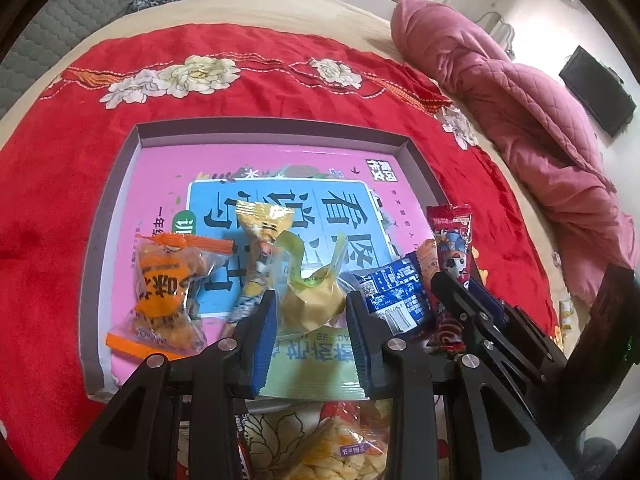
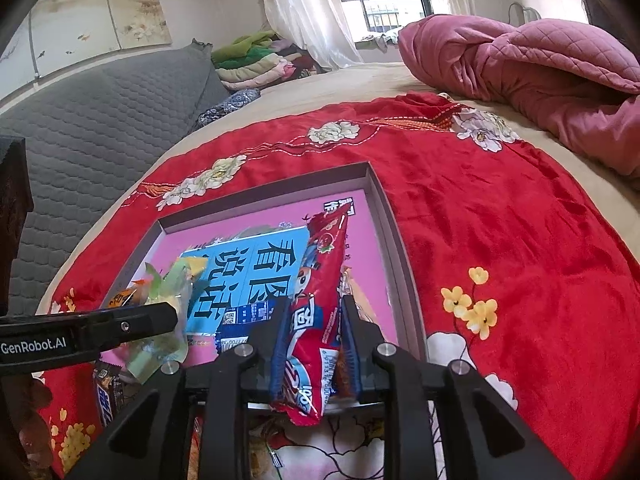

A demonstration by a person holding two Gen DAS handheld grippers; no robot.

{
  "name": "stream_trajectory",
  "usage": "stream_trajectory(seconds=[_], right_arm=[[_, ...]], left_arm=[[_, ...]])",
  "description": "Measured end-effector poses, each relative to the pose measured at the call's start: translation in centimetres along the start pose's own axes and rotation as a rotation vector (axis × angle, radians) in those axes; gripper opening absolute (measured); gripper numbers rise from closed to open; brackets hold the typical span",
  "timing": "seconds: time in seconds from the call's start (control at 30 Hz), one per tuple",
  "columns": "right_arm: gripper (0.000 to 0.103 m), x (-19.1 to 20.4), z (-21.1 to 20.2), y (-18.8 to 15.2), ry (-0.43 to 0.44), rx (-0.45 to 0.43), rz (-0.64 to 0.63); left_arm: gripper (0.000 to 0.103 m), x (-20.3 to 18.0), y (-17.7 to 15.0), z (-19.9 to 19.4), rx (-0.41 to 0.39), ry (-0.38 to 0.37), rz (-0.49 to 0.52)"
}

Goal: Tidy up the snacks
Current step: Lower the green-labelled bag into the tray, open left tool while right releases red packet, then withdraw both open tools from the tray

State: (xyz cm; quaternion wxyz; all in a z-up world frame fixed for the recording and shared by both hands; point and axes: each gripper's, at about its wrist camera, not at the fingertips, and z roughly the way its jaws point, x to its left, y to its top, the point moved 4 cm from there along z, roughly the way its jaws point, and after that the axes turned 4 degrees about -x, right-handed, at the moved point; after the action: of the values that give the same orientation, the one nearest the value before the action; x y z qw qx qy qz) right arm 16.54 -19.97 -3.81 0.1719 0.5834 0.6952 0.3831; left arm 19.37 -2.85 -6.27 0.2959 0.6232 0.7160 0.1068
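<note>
Both snacks hang over the tray [image 1: 138, 130] for dropping in: left gripper [image 1: 312, 320] jaws clench a green packet [image 1: 316, 300]; right gripper [image 2: 314, 334] jaws clench a red packet [image 2: 320, 280].

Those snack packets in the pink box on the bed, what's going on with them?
A person is sorting snacks into a shallow pink box on a red blanket, using a hand-held tool in each hand. The left tool grips a pale green packet; the right tool grips a red packet, both over the box. An orange packet, a yellow one and a blue one already lie inside.
</note>
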Motion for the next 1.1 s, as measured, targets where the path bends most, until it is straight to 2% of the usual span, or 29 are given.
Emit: stream_trajectory(seconds=[0.13,0.27,0.33,0.43,0.63,0.73,0.93,1.1], right_arm=[[0.031,-0.1,-0.1,0.0,-0.004,-0.005,0.002],[0.031,-0.2,-0.2,0.1,-0.01,-0.008,0.008],[0.033,-0.3,-0.3,0.1,-0.011,-0.009,0.01],[0.042,-0.4,-0.4,0.2,-0.016,-0.016,0.014],[0.045,-0.9,-0.7,0.3,-0.028,-0.024,0.032],[0.052,-1.1,-0.8,0.3,-0.029,-0.026,0.035],[0.052,-1.3,-1.1,0.4,-0.048,-0.035,0.045],[0.058,-1.4,-1.5,0.5,-0.059,-0.05,0.043]], left_arm=[[0.035,0.0,0.3,0.0,-0.005,0.009,0.003],[0.036,-0.2,0.7,-0.2,-0.017,0.008,0.015],[0.042,-0.3,0.7,-0.2,-0.019,0.009,0.022],[0.043,-0.3,0.8,-0.4,-0.023,0.005,0.024],[0.051,0.1,1.1,-1.5,-0.034,-0.011,0.005],[0.051,0.5,1.4,-2.0,-0.038,-0.013,-0.009],[0.051,1.8,1.5,-2.7,-0.043,-0.008,-0.04],[0.051,2.7,1.3,-3.4,-0.047,0.001,-0.053]])
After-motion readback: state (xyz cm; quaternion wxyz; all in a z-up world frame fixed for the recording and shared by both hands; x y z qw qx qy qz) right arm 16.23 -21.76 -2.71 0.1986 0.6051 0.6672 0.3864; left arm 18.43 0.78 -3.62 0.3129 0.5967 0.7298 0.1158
